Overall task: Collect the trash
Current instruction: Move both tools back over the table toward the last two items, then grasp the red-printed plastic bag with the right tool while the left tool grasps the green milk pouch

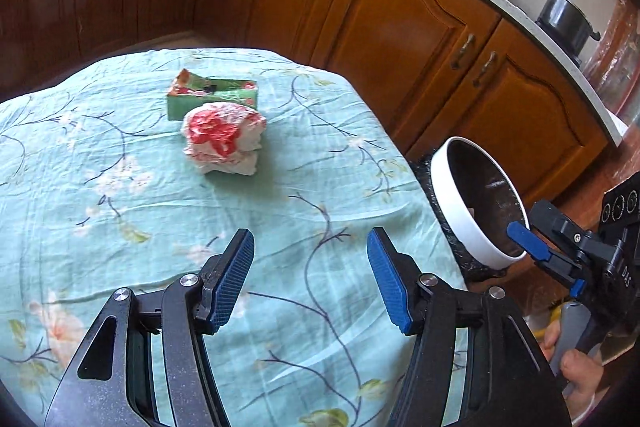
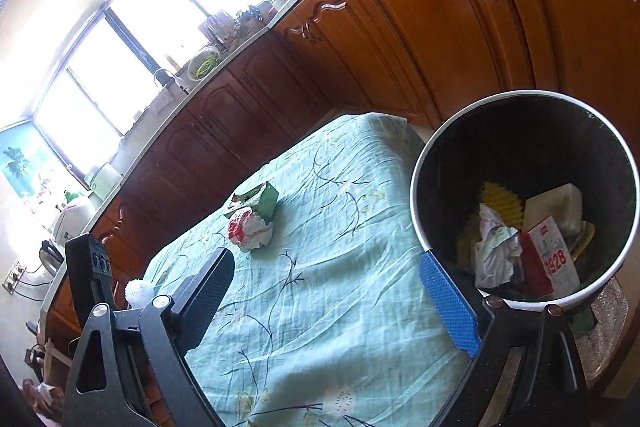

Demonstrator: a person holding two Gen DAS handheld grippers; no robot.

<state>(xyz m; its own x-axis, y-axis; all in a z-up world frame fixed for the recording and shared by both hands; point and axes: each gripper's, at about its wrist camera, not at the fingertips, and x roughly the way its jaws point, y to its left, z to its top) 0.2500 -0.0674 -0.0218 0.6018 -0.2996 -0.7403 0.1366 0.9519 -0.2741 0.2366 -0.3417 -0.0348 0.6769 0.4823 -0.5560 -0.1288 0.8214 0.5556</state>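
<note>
Left gripper (image 1: 310, 277): fingers spread wide, nothing between them; held over the near part of the table.
Right gripper (image 2: 328, 295): fingers spread wide, nothing between them; its right finger sits at the near rim of the bin, and in the left wrist view one blue fingertip reaches to that rim.
Crumpled wrapper (image 1: 224, 138): red and white, lying on the tablecloth ahead of the left fingers, well apart from them, roughly in line with the gap between them.
Green carton (image 1: 212, 94): torn open, touching or just behind the wrapper on the far side; farther from both grippers.
Bin (image 2: 416, 163): round, white rim, dark inside, standing off the right edge of the table.
Bin contents: crumpled paper (image 2: 494, 253), a red and white box (image 2: 550, 259), a pale block, something yellow and ridged.
Tablecloth (image 1: 120, 187): light green with a branch and flower print, wrinkled.
Surroundings: brown wooden cabinets (image 1: 400, 27) behind the table.
</note>
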